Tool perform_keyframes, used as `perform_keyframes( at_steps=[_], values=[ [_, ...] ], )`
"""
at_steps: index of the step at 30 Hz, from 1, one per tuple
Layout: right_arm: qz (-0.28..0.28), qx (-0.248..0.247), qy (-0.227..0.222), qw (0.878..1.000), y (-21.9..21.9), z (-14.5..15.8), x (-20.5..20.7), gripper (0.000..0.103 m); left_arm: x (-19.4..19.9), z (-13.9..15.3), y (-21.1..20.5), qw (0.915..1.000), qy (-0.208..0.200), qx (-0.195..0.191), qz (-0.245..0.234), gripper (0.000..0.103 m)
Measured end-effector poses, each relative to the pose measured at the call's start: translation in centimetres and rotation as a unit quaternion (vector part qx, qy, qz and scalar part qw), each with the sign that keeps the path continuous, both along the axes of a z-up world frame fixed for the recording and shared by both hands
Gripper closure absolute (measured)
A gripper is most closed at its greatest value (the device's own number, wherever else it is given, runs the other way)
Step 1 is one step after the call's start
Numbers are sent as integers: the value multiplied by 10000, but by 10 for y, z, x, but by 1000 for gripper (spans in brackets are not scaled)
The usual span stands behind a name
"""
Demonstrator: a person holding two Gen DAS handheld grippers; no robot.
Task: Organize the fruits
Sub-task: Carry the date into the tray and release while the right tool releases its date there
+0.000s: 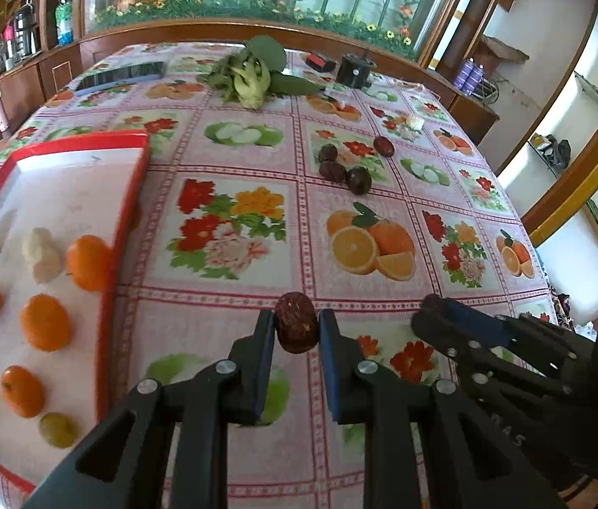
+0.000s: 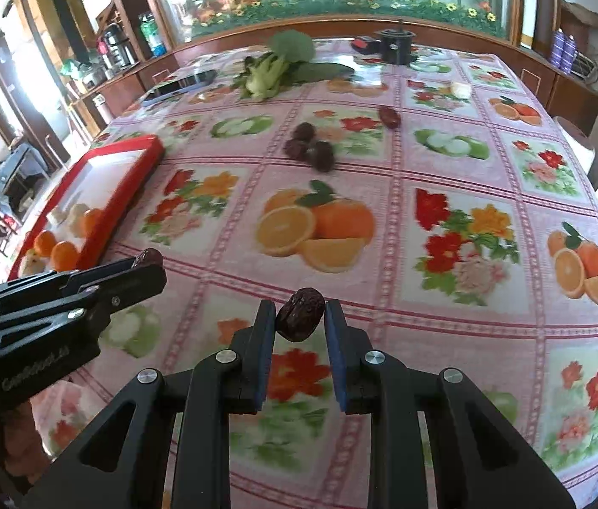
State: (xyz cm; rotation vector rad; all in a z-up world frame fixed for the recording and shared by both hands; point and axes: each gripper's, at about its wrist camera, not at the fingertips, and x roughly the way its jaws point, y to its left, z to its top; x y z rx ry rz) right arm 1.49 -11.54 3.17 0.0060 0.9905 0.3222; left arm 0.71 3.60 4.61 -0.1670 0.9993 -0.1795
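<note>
Wooden cabinets and a flower-painted glass panel are backing a desk [image 1: 256, 148] that is wearing a pink cloth printed with fruit and flowers. A red-rimmed tray [image 1: 125, 212] is sitting at the desk's left side and is already carrying a share of the sorting: several small oranges [image 1: 44, 322], pale peeled-looking pieces [image 1: 42, 254] and one greenish fruit [image 1: 58, 429], laid in loose rows. Its far half is standing bare.

Judging from this, the job is sitting somewhere past the middle. Four dark dates [image 1: 343, 167] are waiting in a loose cluster on the cloth, well apart from the tray, with one lying a little off to the right of the other three. A leafy green vegetable [image 1: 252, 74], a phone and a dark round gadget are lying at the far edge.

Both hands are carrying fruit. The left gripper [image 1: 296, 328] is pointing steeply down over the cloth just beside the tray's near corner, its fingers clamping narrowly on a reddish-brown date [image 1: 296, 322]. The right gripper [image 2: 300, 318] is tilting down alike, close beside the left one, its fingers pinching a wrinkled dark date [image 2: 301, 314] clear of the cloth. Both dates are probably heading for the tray.
</note>
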Motion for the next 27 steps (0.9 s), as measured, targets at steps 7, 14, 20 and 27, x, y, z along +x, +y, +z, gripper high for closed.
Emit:
perform_keyframes(
  at_steps=[7,14,20,27],
  values=[
    [341,7,-17,9994,41,6,0,80,-10,6,32,9997,-44,-75,248,79],
    [673,93,-15,9977,83,13,11,80,-12,12,77,9973,-96,-111,718,79],
    [946,159,-53,9954,120,23,27,80,-4,14,130,9919,-86,-10,1270,79],
    [1245,183,-91,9920,166,28,51,80,21,11,188,9830,-2,234,1821,79]
  ],
)
